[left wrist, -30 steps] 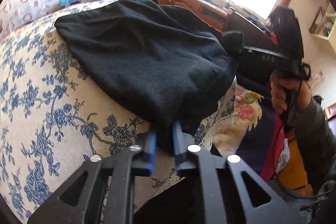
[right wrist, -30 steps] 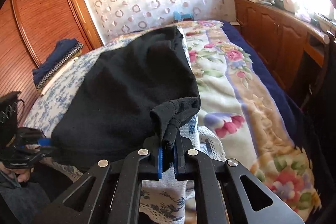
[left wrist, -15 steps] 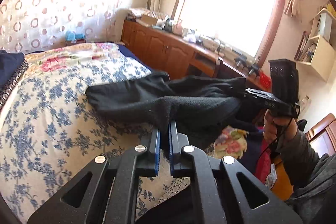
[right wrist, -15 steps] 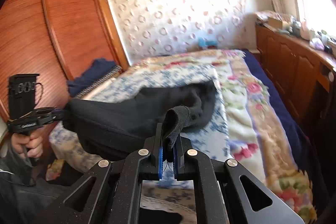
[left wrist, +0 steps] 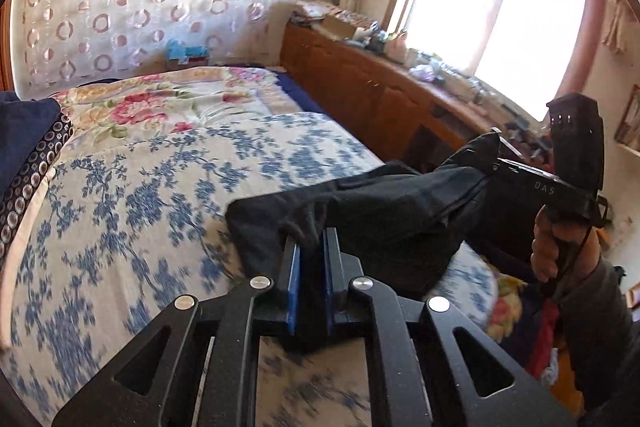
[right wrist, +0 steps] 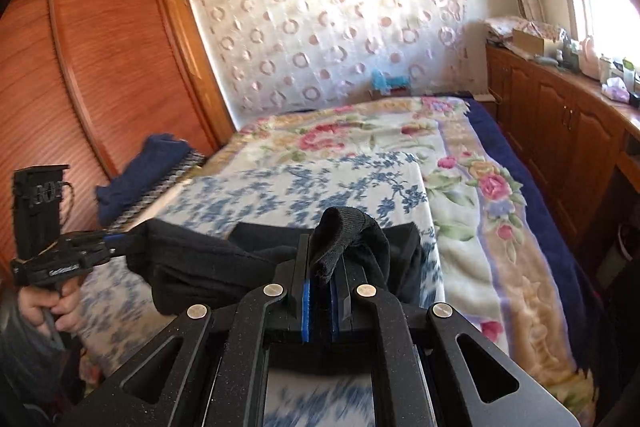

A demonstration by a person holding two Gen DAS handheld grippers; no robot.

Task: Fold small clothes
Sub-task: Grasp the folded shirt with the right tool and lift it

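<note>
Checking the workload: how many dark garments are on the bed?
2: black garment clamped between both grippers at the near edge; folded navy one by the wardrobe. More may be hidden.

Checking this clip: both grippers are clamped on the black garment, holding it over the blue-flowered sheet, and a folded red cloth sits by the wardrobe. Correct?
One detail is off: the folded cloth by the wardrobe is navy, not red, per the right wrist view. The left gripper and right gripper do clamp the black garment over the blue-flowered sheet.
</note>
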